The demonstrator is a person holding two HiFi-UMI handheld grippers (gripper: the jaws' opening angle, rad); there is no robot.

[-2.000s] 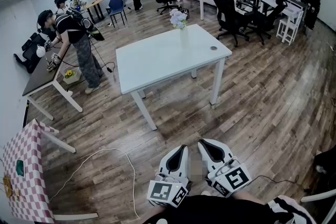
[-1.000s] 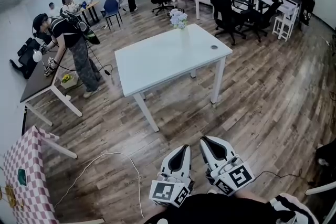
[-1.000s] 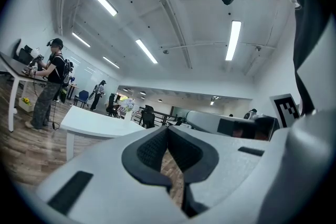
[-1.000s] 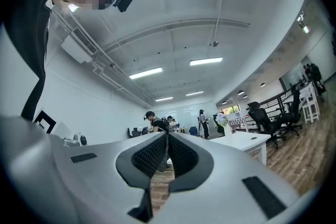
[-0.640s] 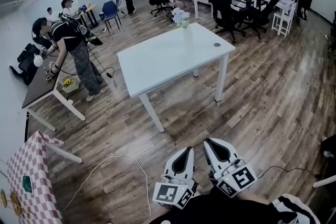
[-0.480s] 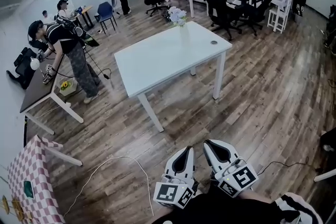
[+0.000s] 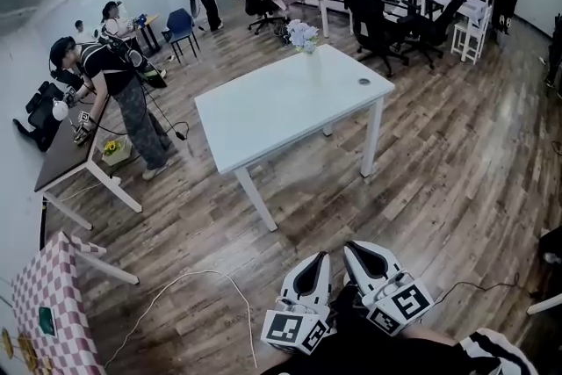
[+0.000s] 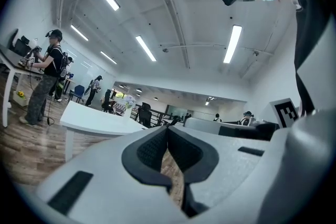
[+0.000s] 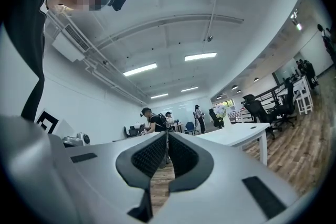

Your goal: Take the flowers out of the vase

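A bunch of pale flowers [image 7: 302, 33] stands in a clear vase [image 7: 306, 49] at the far corner of a white table [image 7: 281, 105]. Both grippers are held close to my body, well short of the table. My left gripper [image 7: 321, 256] and my right gripper [image 7: 349, 245] point towards the table with their jaws together and nothing between them. The left gripper view shows its own jaws, left gripper [image 8: 168, 127], closed, with the table [image 8: 92, 122] and flowers [image 8: 128, 104] far off. Past the closed right gripper [image 9: 168, 134], the right gripper view catches the table [image 9: 236, 132] and flowers [image 9: 220, 110].
A small round thing [image 7: 363, 82] lies on the table's right side. A person [image 7: 123, 92] bends over a dark table [image 7: 70, 145] at the left. A checkered table [image 7: 48, 303] stands at the near left, a cable [image 7: 189, 290] crosses the floor, and office chairs [image 7: 386, 22] stand behind.
The view has shifted a little and the grippers sit slightly lower in the head view. Both stay shut and side by side.
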